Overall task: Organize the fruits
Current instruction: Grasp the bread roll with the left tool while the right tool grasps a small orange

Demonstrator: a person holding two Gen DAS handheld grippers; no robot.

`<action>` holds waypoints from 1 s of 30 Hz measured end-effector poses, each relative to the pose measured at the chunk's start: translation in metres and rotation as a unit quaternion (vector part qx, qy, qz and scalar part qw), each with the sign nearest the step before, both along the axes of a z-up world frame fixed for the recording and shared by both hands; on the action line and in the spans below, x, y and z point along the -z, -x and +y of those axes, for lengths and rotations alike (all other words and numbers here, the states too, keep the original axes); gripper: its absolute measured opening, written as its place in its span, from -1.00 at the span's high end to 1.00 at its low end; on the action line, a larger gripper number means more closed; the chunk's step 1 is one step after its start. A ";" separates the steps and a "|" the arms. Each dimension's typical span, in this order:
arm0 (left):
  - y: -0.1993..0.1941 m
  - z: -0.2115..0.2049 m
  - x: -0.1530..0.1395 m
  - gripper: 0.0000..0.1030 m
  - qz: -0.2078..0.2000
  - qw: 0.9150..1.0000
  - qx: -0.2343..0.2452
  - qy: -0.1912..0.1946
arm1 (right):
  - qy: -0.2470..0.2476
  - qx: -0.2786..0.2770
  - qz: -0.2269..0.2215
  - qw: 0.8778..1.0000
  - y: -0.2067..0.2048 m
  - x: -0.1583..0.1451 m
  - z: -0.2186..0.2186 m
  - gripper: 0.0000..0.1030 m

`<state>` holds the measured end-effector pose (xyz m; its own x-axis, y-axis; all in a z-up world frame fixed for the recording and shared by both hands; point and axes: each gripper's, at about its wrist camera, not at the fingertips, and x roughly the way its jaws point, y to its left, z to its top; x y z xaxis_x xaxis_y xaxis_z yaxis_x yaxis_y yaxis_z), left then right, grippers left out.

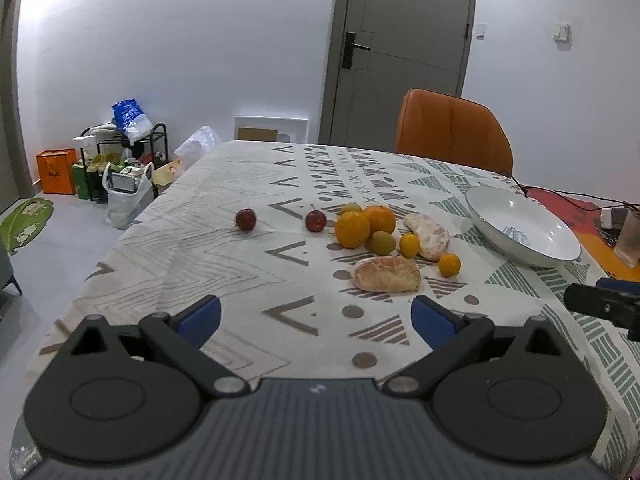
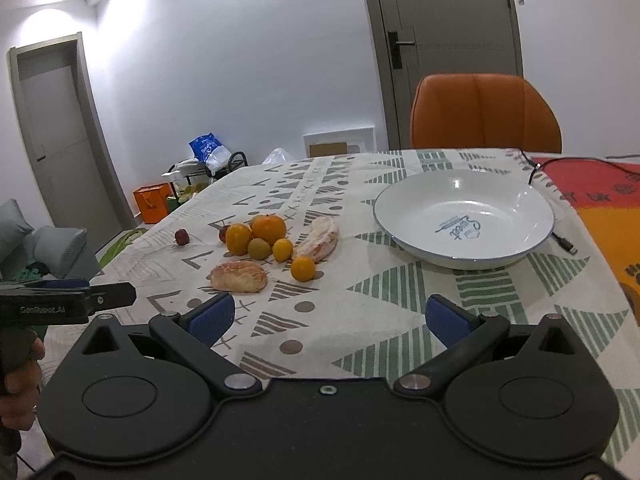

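Fruits (image 2: 267, 246) lie left of white bowl (image 2: 464, 220).

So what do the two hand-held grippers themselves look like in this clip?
Both match: the left hand-held gripper and the right hand-held gripper have a dark grey ribbed body, black linkage arms with silver pivot bolts, round black discs and blue textured finger pads. The left one's side reads "GenRobot.AI".

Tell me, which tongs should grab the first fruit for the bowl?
Probably the right tongs. They are open, with the small orange fruit and the peeled segment just ahead, and the empty bowl close on their side. The left tongs, also open, sit farther from it.
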<state>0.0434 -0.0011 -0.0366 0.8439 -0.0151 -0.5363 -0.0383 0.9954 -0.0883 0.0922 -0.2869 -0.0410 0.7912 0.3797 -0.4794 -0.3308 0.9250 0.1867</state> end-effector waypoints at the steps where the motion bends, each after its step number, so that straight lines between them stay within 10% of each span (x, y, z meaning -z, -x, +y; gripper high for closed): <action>1: -0.003 -0.002 0.001 -0.97 -0.002 1.000 0.002 0.000 | -0.001 0.001 0.004 1.000 -0.004 0.002 -0.001 -0.99; 30: -0.088 -0.028 0.031 -0.96 0.036 0.998 0.047 0.025 | 0.001 -0.047 0.050 0.998 -0.077 0.027 0.021 0.00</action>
